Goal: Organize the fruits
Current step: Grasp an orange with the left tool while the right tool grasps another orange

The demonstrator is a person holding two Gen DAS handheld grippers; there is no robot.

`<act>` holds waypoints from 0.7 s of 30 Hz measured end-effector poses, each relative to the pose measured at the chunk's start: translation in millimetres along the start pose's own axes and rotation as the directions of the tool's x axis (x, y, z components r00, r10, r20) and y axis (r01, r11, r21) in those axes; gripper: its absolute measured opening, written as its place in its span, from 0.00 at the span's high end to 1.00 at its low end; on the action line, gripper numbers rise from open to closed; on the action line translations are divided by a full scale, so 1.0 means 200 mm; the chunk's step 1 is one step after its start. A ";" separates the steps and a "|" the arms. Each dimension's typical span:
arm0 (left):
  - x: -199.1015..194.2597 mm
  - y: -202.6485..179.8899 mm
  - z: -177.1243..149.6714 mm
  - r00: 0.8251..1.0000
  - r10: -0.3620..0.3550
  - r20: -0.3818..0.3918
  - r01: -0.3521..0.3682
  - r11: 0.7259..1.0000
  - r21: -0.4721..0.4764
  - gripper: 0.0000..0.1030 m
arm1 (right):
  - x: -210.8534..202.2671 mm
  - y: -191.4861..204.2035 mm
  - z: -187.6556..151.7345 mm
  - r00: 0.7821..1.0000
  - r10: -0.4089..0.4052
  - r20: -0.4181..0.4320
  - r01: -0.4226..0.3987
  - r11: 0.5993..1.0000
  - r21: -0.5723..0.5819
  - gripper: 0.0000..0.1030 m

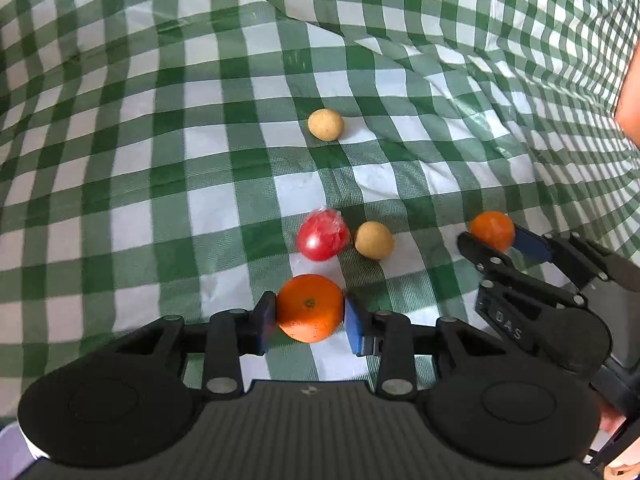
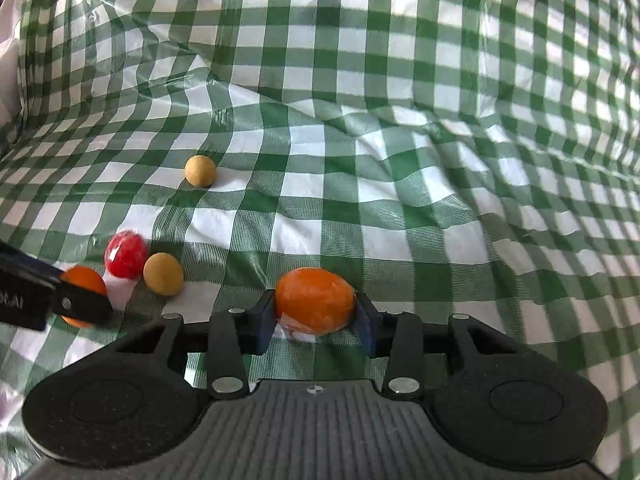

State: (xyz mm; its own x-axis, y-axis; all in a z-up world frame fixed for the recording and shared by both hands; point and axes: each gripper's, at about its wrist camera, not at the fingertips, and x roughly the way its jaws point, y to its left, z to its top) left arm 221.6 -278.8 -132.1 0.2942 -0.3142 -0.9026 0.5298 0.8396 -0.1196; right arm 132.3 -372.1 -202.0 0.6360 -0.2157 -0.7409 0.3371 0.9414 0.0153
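Observation:
In the left wrist view my left gripper (image 1: 310,314) is shut on an orange (image 1: 310,300) that rests on the checked cloth, with a blue pad pressed on each side. To its right my right gripper (image 1: 494,237) is shut on a second orange (image 1: 492,228). The right wrist view shows that second orange (image 2: 315,300) squeezed between the right gripper's (image 2: 316,312) pads. A red fruit in clear film (image 1: 322,235) and a tan round fruit (image 1: 374,240) lie just beyond the left gripper. Another tan fruit (image 1: 326,124) lies farther off.
A green and white checked plastic cloth (image 1: 200,160) covers everything and rises in creased folds at the back and right (image 2: 440,80). Part of a person's arm (image 1: 630,92) shows at the right edge of the left wrist view.

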 end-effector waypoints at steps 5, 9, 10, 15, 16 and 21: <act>-0.24 0.01 -0.08 0.999 -0.001 0.037 0.001 1.000 -0.007 0.61 | -0.23 -0.05 -0.02 0.999 -0.029 0.037 0.028 0.999 0.037 0.59; -0.52 0.06 -0.20 0.997 -0.024 0.069 0.027 0.999 -0.042 0.61 | -0.50 -0.05 -0.05 0.996 -0.021 0.090 0.016 0.998 0.058 0.59; -0.58 0.07 -0.24 0.997 -0.023 0.075 0.026 0.998 -0.048 0.61 | -0.57 -0.04 -0.05 0.995 -0.013 0.103 0.007 0.998 0.058 0.59; -0.90 0.17 -0.51 0.997 0.001 0.077 0.006 0.996 -0.091 0.61 | -0.96 0.09 -0.12 0.986 0.055 0.154 -0.062 0.997 0.039 0.59; -0.95 0.20 -0.56 0.997 0.012 0.075 -0.005 0.995 -0.101 0.61 | -1.05 0.13 -0.14 0.983 0.075 0.169 -0.082 0.996 0.036 0.59; -1.20 0.35 -0.87 0.992 0.088 0.086 -0.075 0.987 -0.142 0.61 | -1.37 0.33 -0.23 0.967 0.180 0.180 -0.185 0.983 0.010 0.59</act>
State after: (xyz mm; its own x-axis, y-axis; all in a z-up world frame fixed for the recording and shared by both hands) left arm 49.6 -67.8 4.8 0.4069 -0.2762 -0.8707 0.3878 0.9153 -0.1091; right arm -51.9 -239.7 -27.8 0.8009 -0.0860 -0.5926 0.2206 0.9624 0.1586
